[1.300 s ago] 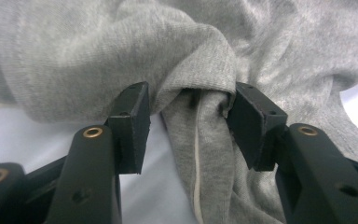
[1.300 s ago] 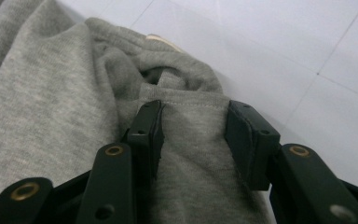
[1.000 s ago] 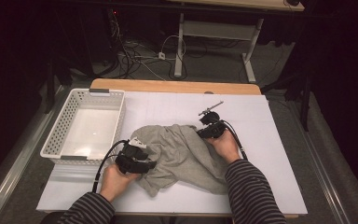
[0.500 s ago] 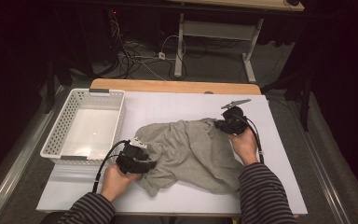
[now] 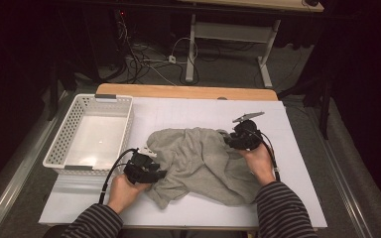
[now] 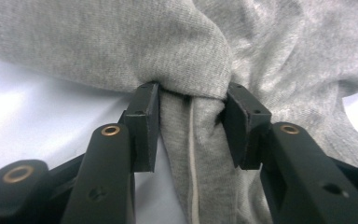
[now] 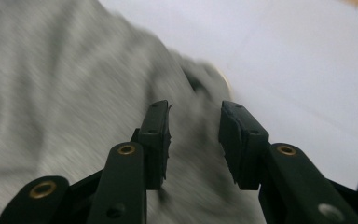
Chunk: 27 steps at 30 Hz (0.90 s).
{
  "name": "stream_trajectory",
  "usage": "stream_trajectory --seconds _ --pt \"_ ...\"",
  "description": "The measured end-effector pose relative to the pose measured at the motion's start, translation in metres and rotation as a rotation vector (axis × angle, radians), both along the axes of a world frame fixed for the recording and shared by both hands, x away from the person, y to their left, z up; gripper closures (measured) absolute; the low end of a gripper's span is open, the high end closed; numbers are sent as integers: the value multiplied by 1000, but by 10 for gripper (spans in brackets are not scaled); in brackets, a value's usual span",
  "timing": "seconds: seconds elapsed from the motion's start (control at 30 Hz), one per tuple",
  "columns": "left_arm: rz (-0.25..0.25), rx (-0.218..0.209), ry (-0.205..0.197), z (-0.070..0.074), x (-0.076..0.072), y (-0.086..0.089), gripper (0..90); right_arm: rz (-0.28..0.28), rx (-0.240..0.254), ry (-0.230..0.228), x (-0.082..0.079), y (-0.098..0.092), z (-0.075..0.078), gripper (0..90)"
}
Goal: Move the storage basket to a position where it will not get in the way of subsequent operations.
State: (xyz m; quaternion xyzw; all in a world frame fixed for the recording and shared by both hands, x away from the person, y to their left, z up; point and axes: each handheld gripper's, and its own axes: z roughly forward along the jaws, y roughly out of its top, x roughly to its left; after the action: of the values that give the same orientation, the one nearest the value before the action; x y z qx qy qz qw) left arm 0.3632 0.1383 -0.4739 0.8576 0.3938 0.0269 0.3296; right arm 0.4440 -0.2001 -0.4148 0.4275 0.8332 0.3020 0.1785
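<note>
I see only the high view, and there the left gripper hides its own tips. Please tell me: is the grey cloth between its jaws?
Observer: Yes. In the left gripper view, the left gripper has a bunched fold of the grey cloth between its pads, which press it from both sides. The jaws have just been closing.
Operator: Which part of the cloth is that?
Observer: A fold with a pale stitched seam running down its middle.
Operator: And the right gripper, does it hold something?
Observer: No. In the right gripper view, the right gripper has just been opening. Its pads stand apart with nothing between them, above the cloth near the white table.
</note>
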Motion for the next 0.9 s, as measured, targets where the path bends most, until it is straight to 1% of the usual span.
stream_trajectory --seconds 0.03,0.07,0.13,0.2,0.27,0.3,0.33,0.37,0.4,0.43,0.47,0.5,0.53,0.57,0.6,0.63,0.7,0.73,0.8,0.83,0.87,0.9 --pt "-1 2 -2 0 0 0 589 10 23 -16 0 4 3 633" --pt "-6 4 -2 0 0 0 605 22 38 -16 -1 9 5 626" --pt "-11 3 6 0 0 0 660 55 34 -8 -1 22 5 615" --pt "-8 -4 12 0 1 1 692 90 18 14 0 33 0 606" --pt "-6 -10 14 1 1 2 693 99 -12 52 2 42 -9 603" --pt "-5 -14 12 2 0 2 693 99 -28 79 4 45 -15 608" --pt "-2 -13 4 4 -1 3 692 97 -31 93 5 46 -19 625" --pt "-5 -22 -1 5 -2 3 690 95 -29 106 5 47 -23 666" --pt "-4 -24 -12 7 -3 2 678 97 -29 110 5 46 -27 719" --pt "0 -23 -20 9 -4 3 654 102 -32 116 5 46 -30 793" --pt "-3 -29 -23 10 -5 2 624 117 -30 143 5 45 -33 851" --pt "2 -36 -25 12 -5 2 592 130 -39 164 4 45 -36 895" --pt "11 -67 -17 14 -6 2 546 146 -48 177 2 45 -40 900" --pt "18 -88 -25 16 -7 2 493 162 -46 185 1 45 -42 900" --pt "16 -85 -51 19 -9 1 467 168 -45 188 -2 46 -42 900" --pt "10 -79 -63 22 -10 -1 456 176 -49 189 -5 47 -42 900" --pt "7 -73 -74 26 -10 -5 425 197 -52 183 -11 47 -42 900" --pt "8 -67 -80 27 -9 -7 425 200 -52 176 -15 48 -43 900" --pt "10 -58 -86 29 -5 -10 423 208 -39 175 -22 46 -43 900" --pt "11 -45 -84 29 -1 -13 418 215 -32 172 -24 45 -43 900" --pt "17 -30 -82 28 2 -15 410 224 -23 179 -30 43 -43 900" --pt "23 -19 -85 28 6 -17 410 224 -23 179 -30 43 -43 900"
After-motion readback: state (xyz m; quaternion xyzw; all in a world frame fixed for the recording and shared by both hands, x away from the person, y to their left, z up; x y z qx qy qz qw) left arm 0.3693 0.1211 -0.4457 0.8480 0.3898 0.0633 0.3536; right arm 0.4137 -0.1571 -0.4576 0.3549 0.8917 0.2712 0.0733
